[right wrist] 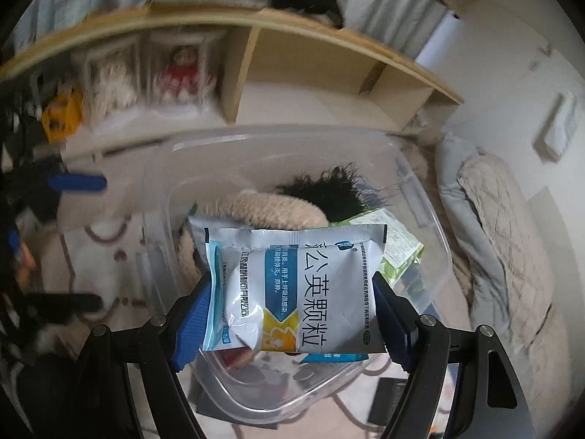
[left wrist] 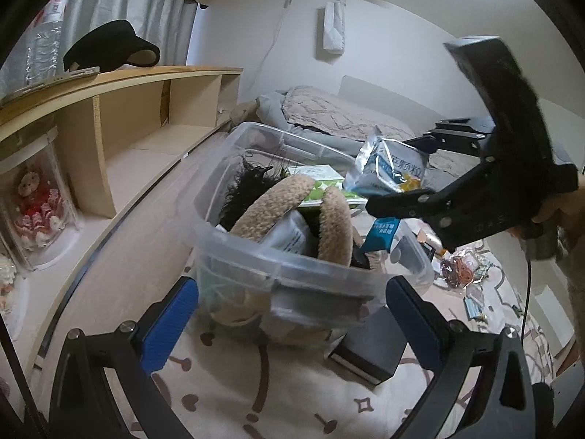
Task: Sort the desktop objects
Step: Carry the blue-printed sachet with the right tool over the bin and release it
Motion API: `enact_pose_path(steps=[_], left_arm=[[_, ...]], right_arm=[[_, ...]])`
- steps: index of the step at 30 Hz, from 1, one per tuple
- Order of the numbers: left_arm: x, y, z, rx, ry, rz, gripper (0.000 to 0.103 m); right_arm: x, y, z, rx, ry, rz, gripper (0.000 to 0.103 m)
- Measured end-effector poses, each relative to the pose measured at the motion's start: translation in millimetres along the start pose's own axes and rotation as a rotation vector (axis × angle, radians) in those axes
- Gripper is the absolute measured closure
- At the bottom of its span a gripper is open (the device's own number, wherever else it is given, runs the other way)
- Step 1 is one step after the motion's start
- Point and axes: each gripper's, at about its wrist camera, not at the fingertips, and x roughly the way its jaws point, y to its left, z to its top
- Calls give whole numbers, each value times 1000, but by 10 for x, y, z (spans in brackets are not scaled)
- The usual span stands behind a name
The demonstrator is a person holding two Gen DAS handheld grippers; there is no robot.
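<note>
A clear plastic bin [left wrist: 256,270] [right wrist: 427,219] stands on the patterned mat, holding a beige plush ring [left wrist: 270,208], black feathers [right wrist: 336,190], a green packet and other pouches. My right gripper [right wrist: 292,314] is shut on a white and blue medicine pouch [right wrist: 292,285] and holds it above the bin's open top. From the left wrist the same pouch [left wrist: 391,168] hangs over the bin's far right side, in the right gripper [left wrist: 387,201]. My left gripper [left wrist: 292,314] stands open and empty on the near side of the bin.
A wooden shelf [left wrist: 153,109] runs along the left, with a doll in a clear case [left wrist: 36,205] and a black visor [left wrist: 113,51] on top. A dark box [left wrist: 369,355] lies by the bin. Small items [left wrist: 460,267] are scattered at right. A bed [left wrist: 340,117] is behind.
</note>
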Motion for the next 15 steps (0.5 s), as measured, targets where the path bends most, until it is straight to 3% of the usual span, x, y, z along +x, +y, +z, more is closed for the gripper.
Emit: enact_pose_path(steps=[8, 10, 12, 15], left_arm=[[-81, -32, -89, 71, 3, 14, 0], [-83, -62, -94, 83, 0, 8, 0], [-81, -86, -101, 95, -3, 7, 0], [-76, -101, -117, 104, 3, -1, 0]], right_arm=[[307, -36, -202, -158, 242, -40, 23], [355, -24, -250, -170, 271, -15, 23], [399, -2, -272, -173, 284, -18, 10], [387, 10, -263, -174, 262, -21, 6]])
